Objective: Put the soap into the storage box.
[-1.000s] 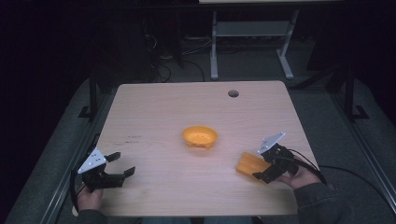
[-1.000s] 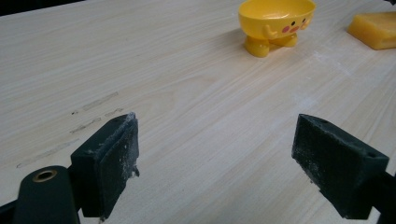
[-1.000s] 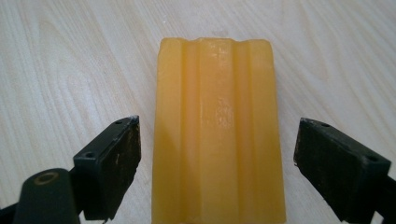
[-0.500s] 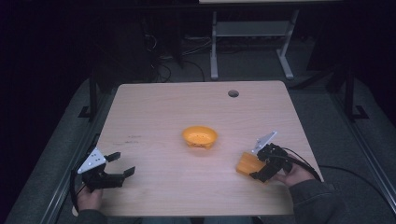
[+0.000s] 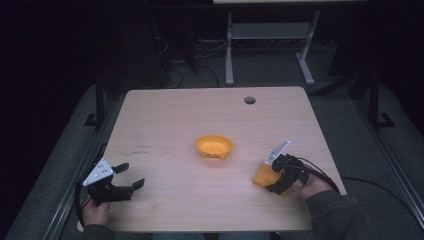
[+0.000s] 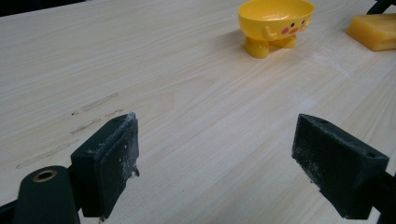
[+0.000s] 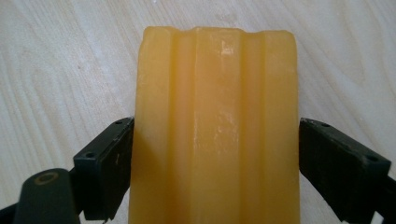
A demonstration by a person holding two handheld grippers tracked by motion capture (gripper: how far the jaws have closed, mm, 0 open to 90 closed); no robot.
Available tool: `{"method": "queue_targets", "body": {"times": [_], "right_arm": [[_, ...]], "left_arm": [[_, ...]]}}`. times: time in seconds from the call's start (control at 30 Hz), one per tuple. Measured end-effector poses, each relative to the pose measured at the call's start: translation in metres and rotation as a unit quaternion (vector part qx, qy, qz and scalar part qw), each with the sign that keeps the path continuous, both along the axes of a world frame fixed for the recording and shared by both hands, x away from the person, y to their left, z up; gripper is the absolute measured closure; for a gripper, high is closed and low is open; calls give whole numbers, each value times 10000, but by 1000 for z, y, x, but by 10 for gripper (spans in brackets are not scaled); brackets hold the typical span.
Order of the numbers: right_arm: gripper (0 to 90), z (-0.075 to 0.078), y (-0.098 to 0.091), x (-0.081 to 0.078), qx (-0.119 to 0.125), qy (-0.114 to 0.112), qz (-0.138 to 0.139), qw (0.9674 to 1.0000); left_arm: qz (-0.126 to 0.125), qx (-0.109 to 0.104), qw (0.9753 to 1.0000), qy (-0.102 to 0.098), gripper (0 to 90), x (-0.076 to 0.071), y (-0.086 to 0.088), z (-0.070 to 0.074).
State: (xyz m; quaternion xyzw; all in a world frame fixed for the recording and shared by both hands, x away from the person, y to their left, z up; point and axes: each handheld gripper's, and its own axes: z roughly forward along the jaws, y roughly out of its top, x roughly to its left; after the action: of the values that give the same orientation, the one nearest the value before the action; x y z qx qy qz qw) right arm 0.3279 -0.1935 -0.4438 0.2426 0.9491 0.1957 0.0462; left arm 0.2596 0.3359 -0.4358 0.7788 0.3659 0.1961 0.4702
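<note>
Right gripper (image 5: pixel 274 181) around an orange ridged block (image 5: pixel 263 176) near the table's (image 5: pixel 170 110) right front corner

Its jaws straddle the block: the left pad (image 7: pixel 109 161) touches one side, while a slim gap shows at the other; the left gripper (image 5: pixel 131 176), jaws wide apart and empty, sits by the left front corner; farther in, a yellow footed bowl (image 5: pixel 214 146) stands mid-table
</note>
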Motion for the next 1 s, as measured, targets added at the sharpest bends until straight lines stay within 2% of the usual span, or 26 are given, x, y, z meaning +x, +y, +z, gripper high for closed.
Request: {"method": "queue_targets", "body": {"times": [0.37,0.6,1.0], "right_arm": [[151,-5,4,2,-73,67,38,9999],[189,-7,7,2,-124,56,104,9999],[202,-6,7,1,-121,13,190,9997]], "left_arm": [[11,-19,10000,-10,143,0,1,1],[1,-20,10000,-7,143,0,1,1],[14,-36,10000,-16,143,0,2,1]]}}
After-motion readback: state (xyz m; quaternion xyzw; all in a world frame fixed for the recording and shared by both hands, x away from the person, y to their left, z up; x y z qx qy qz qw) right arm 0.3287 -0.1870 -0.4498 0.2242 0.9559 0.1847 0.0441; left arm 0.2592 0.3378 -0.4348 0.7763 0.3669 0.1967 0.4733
